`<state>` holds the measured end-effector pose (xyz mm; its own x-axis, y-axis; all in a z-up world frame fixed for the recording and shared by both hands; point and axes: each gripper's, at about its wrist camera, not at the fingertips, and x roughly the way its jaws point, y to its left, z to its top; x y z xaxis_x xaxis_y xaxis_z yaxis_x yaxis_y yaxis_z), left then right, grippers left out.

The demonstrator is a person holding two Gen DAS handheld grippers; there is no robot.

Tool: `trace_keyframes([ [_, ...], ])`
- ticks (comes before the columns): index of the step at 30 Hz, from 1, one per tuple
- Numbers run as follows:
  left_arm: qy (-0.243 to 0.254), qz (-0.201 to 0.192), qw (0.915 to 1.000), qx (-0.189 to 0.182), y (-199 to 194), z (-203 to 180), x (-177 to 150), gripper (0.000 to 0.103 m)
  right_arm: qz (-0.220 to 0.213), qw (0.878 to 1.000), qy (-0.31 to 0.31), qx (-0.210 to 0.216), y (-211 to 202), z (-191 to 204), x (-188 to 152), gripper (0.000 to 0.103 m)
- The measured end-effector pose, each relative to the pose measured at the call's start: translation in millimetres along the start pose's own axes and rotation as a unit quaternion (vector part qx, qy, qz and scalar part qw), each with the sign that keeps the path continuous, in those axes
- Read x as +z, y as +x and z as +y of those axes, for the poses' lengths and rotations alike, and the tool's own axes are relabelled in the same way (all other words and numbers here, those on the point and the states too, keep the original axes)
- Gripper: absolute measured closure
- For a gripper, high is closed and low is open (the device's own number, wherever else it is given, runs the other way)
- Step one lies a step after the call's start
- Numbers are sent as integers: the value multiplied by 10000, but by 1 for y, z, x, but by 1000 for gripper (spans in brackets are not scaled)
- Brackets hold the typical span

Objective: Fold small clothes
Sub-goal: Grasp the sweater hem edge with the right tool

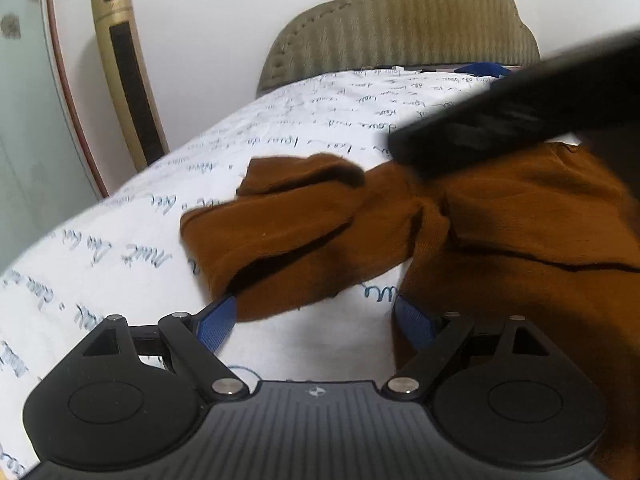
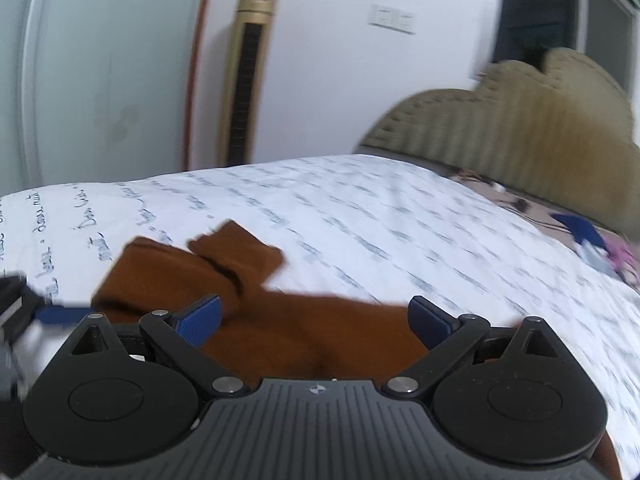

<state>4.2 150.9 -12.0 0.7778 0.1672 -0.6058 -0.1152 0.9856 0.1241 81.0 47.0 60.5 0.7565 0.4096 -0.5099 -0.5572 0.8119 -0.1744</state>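
White script-printed bedsheet, rumpled brown garment

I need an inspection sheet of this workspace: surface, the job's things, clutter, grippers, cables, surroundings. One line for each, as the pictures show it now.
Surface: bed sheet, white with blue handwriting print, lightly wrinkled.
Job's things: brown garment, spread on the sheet, sleeves partly folded over, not yet a neat fold.
Clutter: blue and pink items near the headboard, blurred, kind unclear.
Grippers: left gripper open, fingers at the garment's near edge, pressing nothing; right gripper open above the garment, nothing clamped.
Cables: thin dark lines by the headboard may be cables; too blurred to confirm.
Surroundings: olive padded headboard, gold tower fan, wall sockets, pale wardrobe door.
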Motion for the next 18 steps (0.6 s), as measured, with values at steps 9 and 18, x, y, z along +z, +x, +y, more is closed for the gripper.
trace_keyframes([
  [9,-200,-62,9998,-49,4,4,-11,14,680,9922,-968,383,100,53,29,24],
  [18,-382,-32,9991,-172,7,11,-11,12,391,9982,-438,152,118,53,40,94],
])
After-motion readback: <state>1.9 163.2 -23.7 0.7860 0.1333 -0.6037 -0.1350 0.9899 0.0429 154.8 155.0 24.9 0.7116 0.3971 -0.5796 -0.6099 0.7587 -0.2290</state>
